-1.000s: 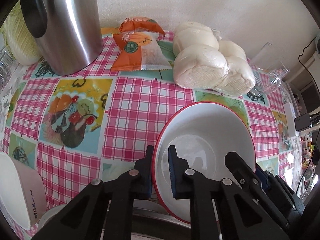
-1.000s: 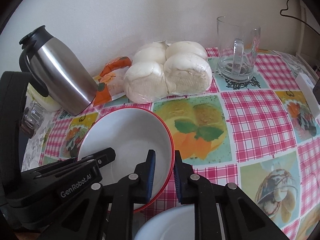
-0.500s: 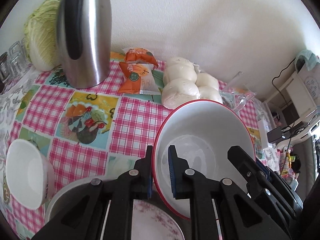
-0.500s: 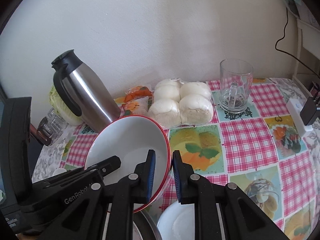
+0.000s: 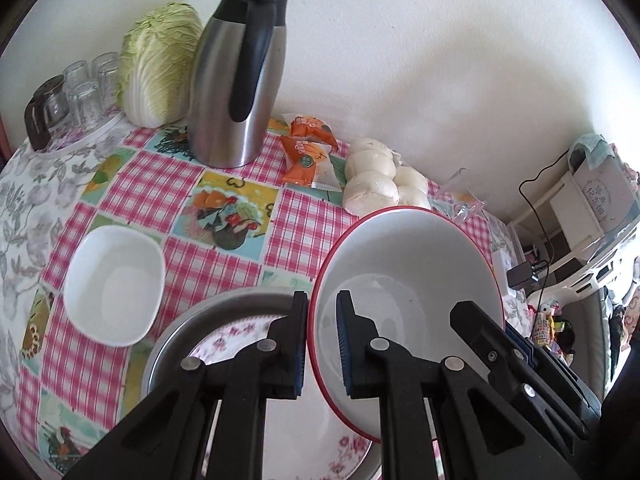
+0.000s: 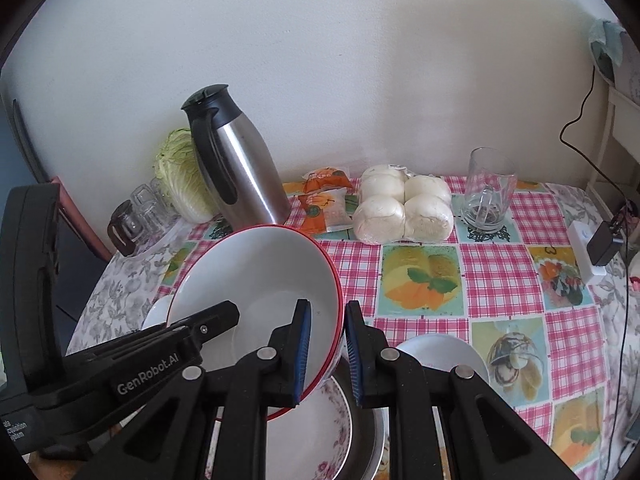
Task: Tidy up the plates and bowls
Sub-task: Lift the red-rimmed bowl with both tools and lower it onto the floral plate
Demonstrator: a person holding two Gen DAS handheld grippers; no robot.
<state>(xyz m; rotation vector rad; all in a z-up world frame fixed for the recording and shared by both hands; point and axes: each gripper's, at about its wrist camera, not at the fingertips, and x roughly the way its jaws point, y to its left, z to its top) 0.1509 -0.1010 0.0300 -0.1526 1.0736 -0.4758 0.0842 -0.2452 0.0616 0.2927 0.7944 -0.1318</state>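
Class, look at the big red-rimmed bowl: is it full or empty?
Empty. The red-rimmed bowl shows a bare white inside in both wrist views, held tilted by both grippers at its rim.

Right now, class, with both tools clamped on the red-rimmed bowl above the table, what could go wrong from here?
1. The red-rimmed bowl is pinched only at its rim by the left tool and right tool; uneven motion could twist it loose.
2. It hangs tilted over the floral plate, so a drop might chip both.
3. A wide swing might hit the steel jug.
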